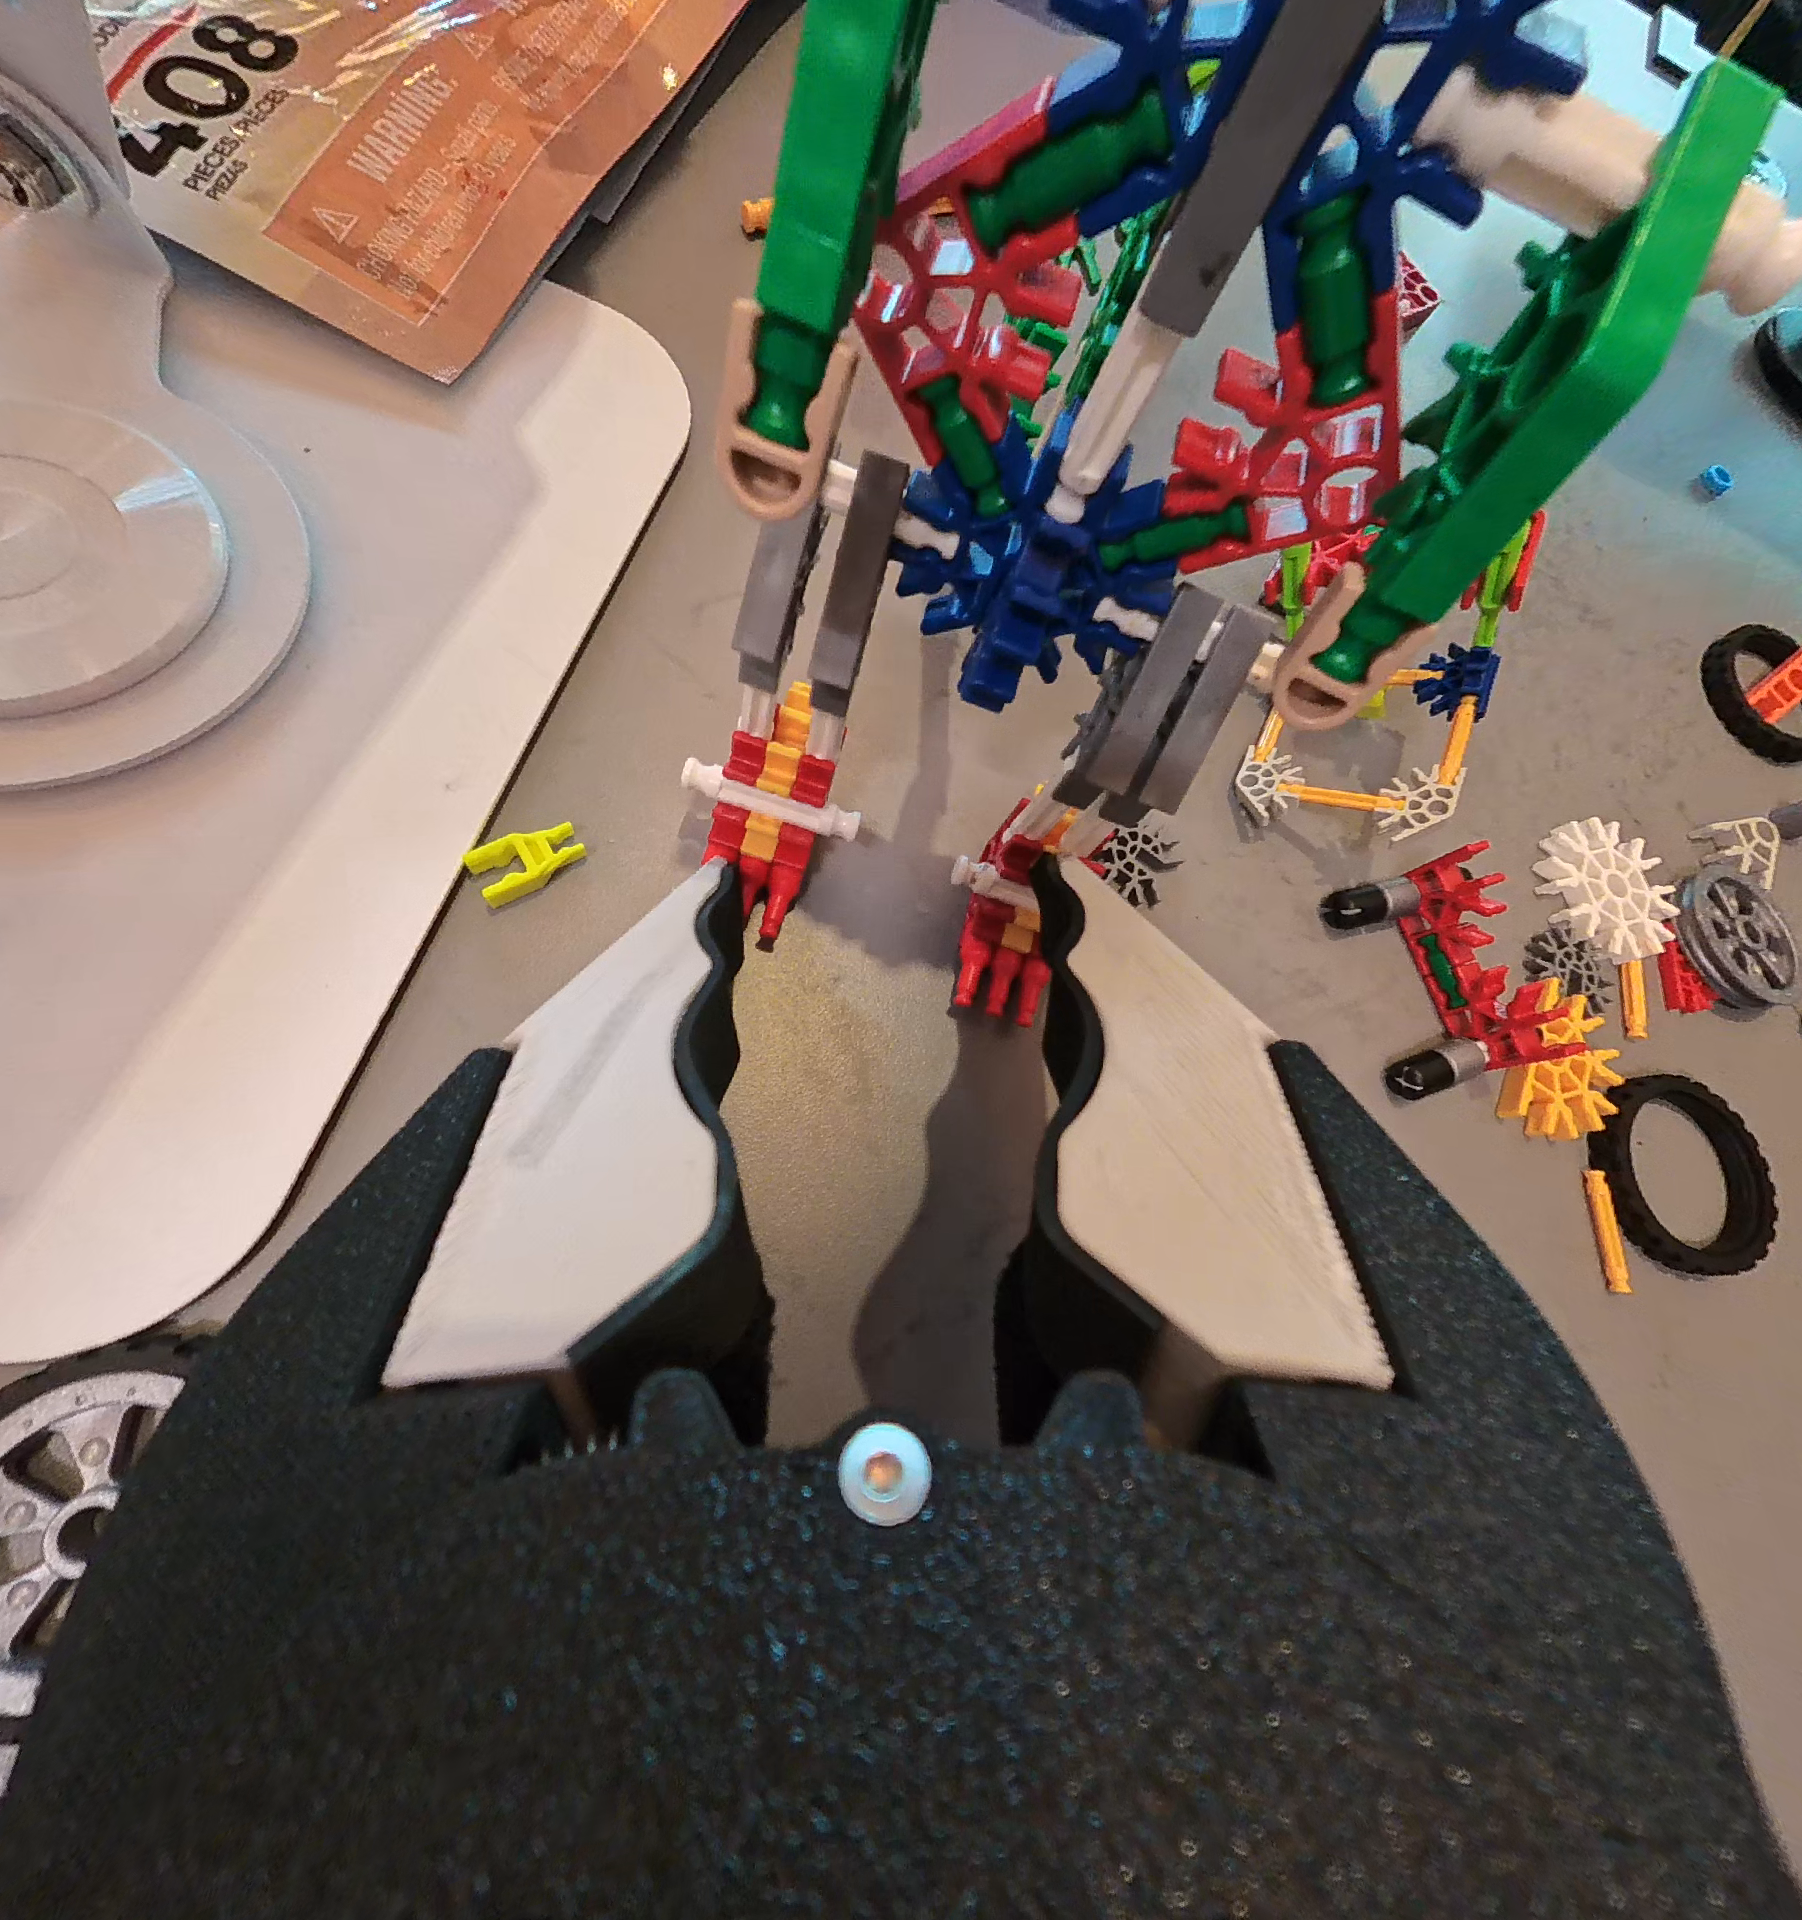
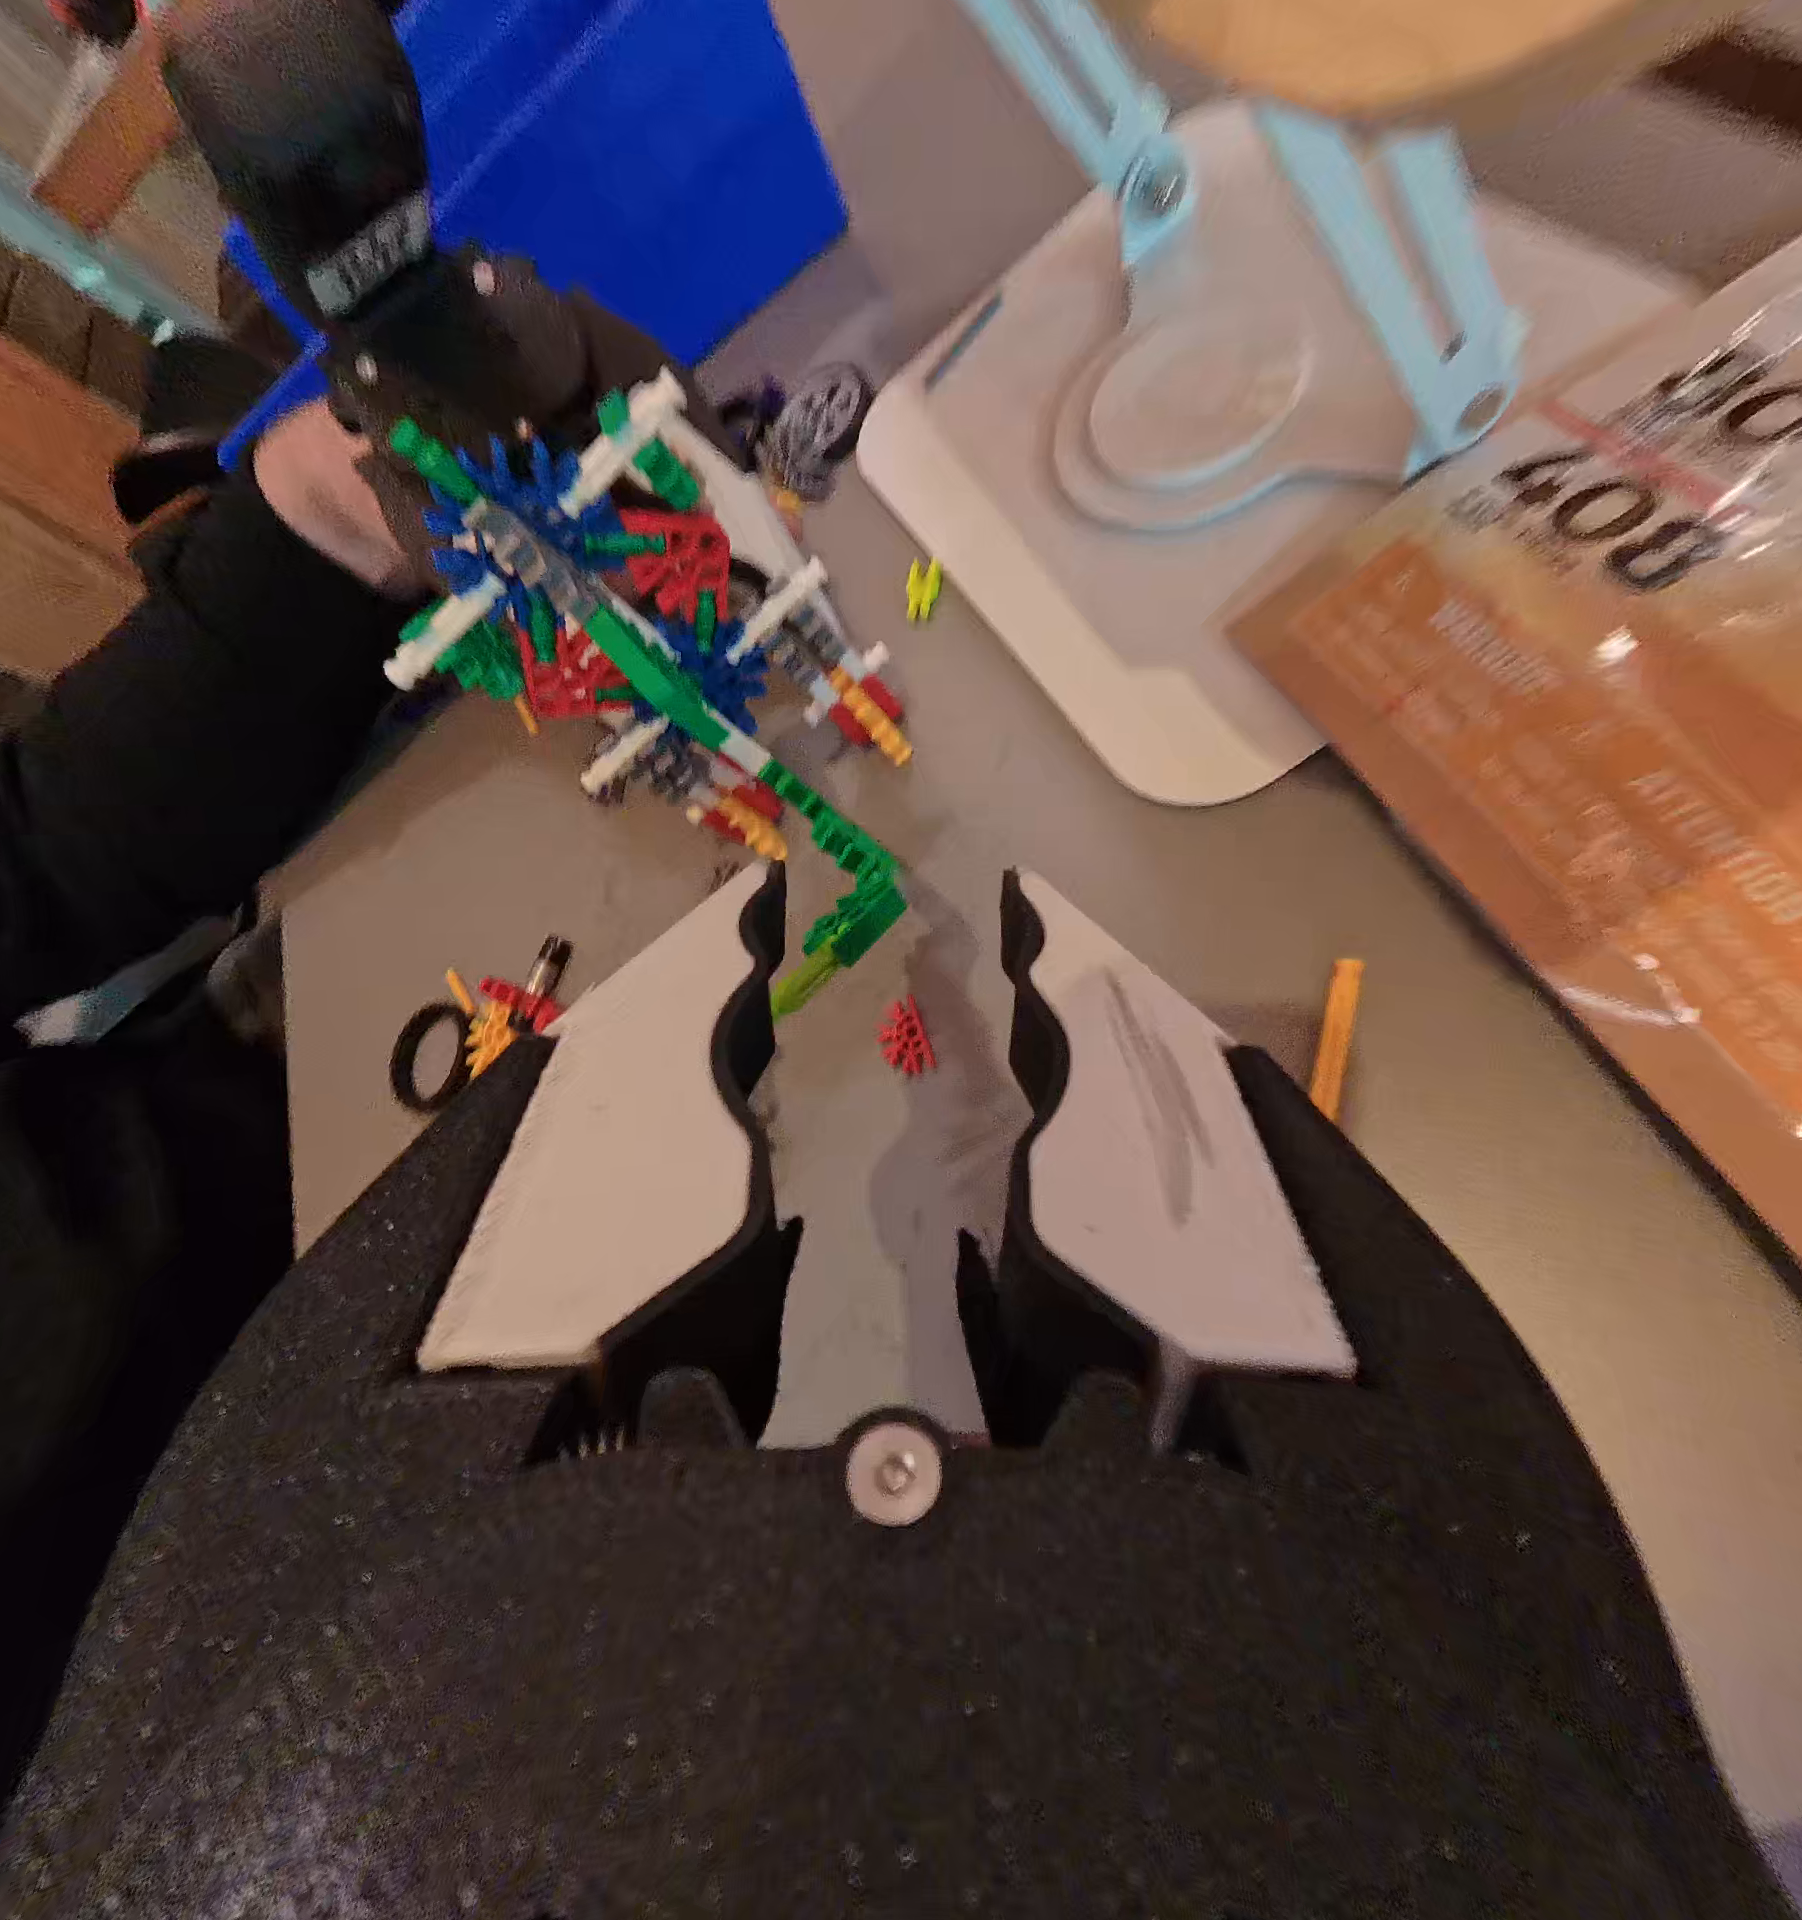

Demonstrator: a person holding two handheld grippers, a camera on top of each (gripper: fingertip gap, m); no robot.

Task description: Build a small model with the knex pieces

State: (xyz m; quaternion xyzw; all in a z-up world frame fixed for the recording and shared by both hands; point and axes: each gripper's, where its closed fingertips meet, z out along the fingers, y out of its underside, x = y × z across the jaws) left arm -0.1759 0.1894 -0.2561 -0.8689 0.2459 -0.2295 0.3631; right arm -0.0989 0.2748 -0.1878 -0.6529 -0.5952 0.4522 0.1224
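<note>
- Left tool (image 1: 881, 883) sitting wide open on the grey table (image 1: 845, 1039), holding nothing; fingertips just beside the two red-yellow feet (image 1: 772, 821) of a rod-and-connector model (image 1: 1032, 499), right tip maybe touching one foot.
- Model standing centre-far in the left wrist view, leaning toward the camera; looking light, rigid plastic, snap joints likely popping apart if squeezed hard — grey bars (image 1: 855, 582) or green rods looking like the firmest hold.
- Right tool (image 2: 892, 883) hovering open, empty, near a green chain (image 2: 855, 894) trailing from the model.
- Loose tyres (image 1: 1681, 1174) and bits lying right; white stand base (image 1: 253, 779) left.
</note>
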